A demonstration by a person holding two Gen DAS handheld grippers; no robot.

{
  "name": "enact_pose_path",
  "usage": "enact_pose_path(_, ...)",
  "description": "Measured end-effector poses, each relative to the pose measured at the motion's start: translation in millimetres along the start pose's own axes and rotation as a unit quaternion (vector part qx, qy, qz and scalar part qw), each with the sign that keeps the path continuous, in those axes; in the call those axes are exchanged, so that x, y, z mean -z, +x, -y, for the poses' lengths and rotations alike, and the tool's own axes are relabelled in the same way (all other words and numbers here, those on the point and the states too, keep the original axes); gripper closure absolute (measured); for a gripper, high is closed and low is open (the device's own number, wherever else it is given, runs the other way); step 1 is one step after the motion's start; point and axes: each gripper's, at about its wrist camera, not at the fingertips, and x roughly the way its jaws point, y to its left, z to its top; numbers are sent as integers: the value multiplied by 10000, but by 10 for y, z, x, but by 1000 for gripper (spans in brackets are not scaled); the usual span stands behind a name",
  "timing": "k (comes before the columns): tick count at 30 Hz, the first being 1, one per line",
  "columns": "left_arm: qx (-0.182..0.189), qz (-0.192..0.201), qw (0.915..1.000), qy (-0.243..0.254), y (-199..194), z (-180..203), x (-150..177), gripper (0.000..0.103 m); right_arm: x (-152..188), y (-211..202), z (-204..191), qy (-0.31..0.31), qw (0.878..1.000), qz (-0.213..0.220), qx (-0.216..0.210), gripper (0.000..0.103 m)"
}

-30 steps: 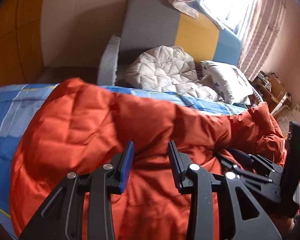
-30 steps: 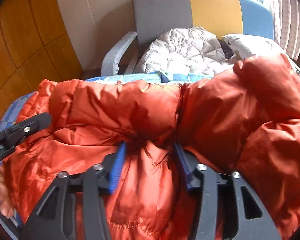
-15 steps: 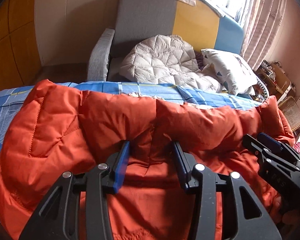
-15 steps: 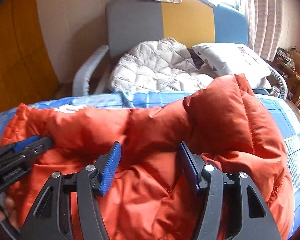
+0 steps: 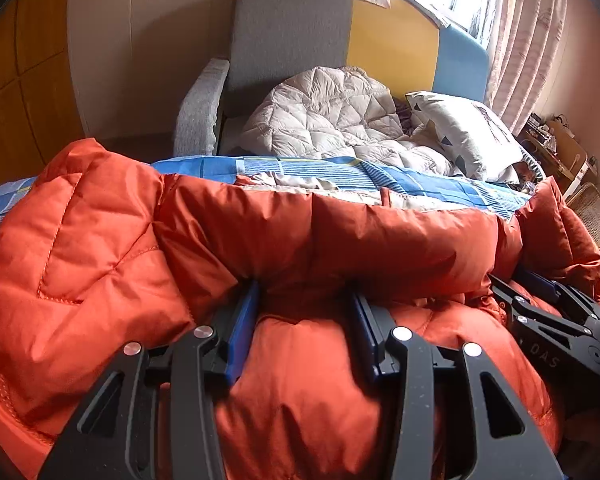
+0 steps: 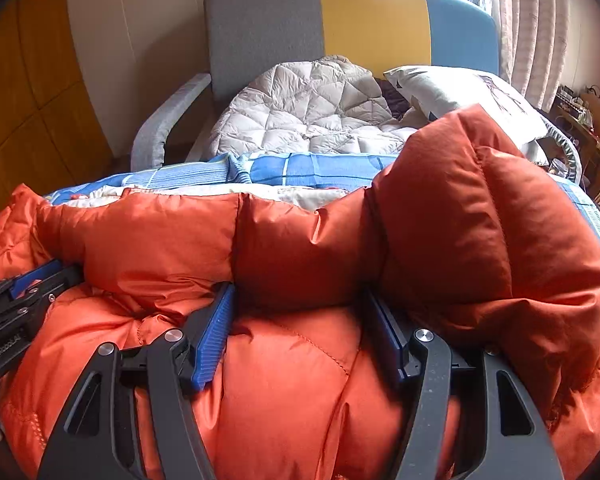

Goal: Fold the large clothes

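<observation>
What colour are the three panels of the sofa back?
Sofa back: grey, yellow and blue, clearest in the right wrist view.

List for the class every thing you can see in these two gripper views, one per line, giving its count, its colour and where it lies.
Down jacket: one, orange, spread over the bed in front.
Bed cover: one, blue checked, under the jacket.
Quilted garment: one, pale grey, heaped on the sofa seat.
Pillow: one, white with dark triangles, right of the heap.
Sofa: one, grey, yellow and blue panels, behind the bed.
Curtain: one, pinkish, by the window at the right.
Left gripper: one, black with blue pads, jaws just opening, jacket fabric between them.
Right gripper: one, likewise.
</observation>
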Motion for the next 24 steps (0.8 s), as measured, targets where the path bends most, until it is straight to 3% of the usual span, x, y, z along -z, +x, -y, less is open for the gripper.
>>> enact_pose_path(10,-214,157,9995,149,2,56,56,59,45,53,4,18,10000,-54,-3,40)
enact_pose_path(16,-291,178,9991,235,-11,69,74,59,-4,5,-37,-46,9997,-218,60,34)
enact_pose_path(24,-356,163,9988,300,-67,90,80,58,29,-332,12,-112,9995,-245,-133,29)
